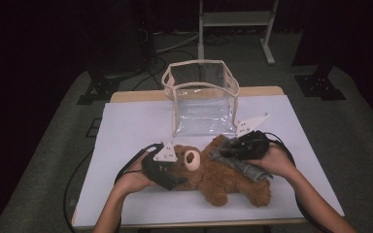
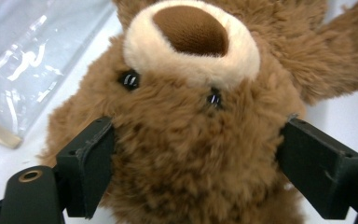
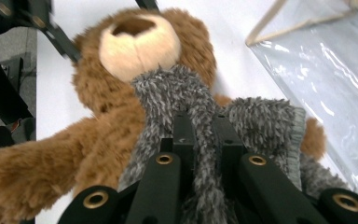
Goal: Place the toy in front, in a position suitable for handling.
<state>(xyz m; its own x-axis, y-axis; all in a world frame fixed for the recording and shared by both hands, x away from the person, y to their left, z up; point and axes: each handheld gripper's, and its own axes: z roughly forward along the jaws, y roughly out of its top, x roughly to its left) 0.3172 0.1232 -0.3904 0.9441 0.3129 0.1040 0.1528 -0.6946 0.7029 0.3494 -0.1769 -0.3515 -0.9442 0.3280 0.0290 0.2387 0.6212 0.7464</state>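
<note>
Lying mid-table at six o'clock from the bag (image 1: 201,94), bear (image 1: 213,174) with head clamped between left gripper (image 2: 193,172) jaws, while right gripper (image 3: 204,135), seen close, shut tight on grey scarf (image 3: 186,98) at its neck.

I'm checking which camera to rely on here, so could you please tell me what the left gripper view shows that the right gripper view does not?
Left gripper view: the teddy bear's two shiny eyes, and the left gripper's fingers pressed against both sides of its head.

Right gripper view: the grey scarf around the bear's neck, pinched between the right gripper's fingers.

Both: the bear's cream muzzle, the white table and the clear bag.
</note>
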